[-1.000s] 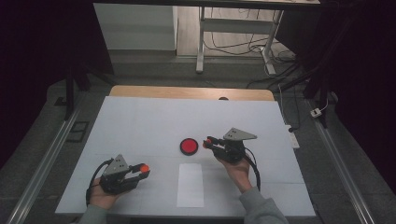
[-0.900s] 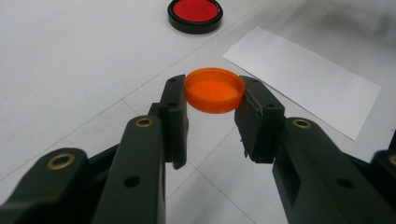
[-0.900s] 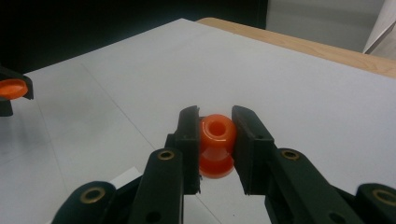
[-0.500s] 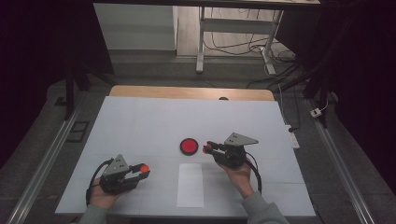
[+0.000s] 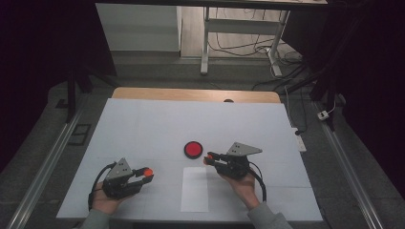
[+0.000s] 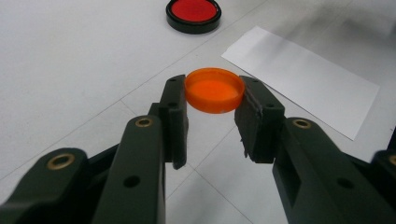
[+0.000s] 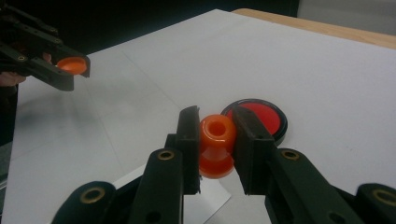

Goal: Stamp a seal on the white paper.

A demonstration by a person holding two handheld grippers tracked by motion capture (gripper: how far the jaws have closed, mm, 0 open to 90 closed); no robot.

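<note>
Two orange parts are held apart above the white table: at the near left a shallow, smooth plastic cap is clamped by the left gripper; right of it, beside a red disc, a spool-shaped piece is pinched by the right gripper. Joining them seems next, which calls for careful alignment.

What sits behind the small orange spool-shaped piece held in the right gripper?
In the right gripper view, a red round disc with a black rim lies flat on the white table just behind the orange spool-shaped piece. The spool and the jaws cover the disc's near-left edge.
</note>
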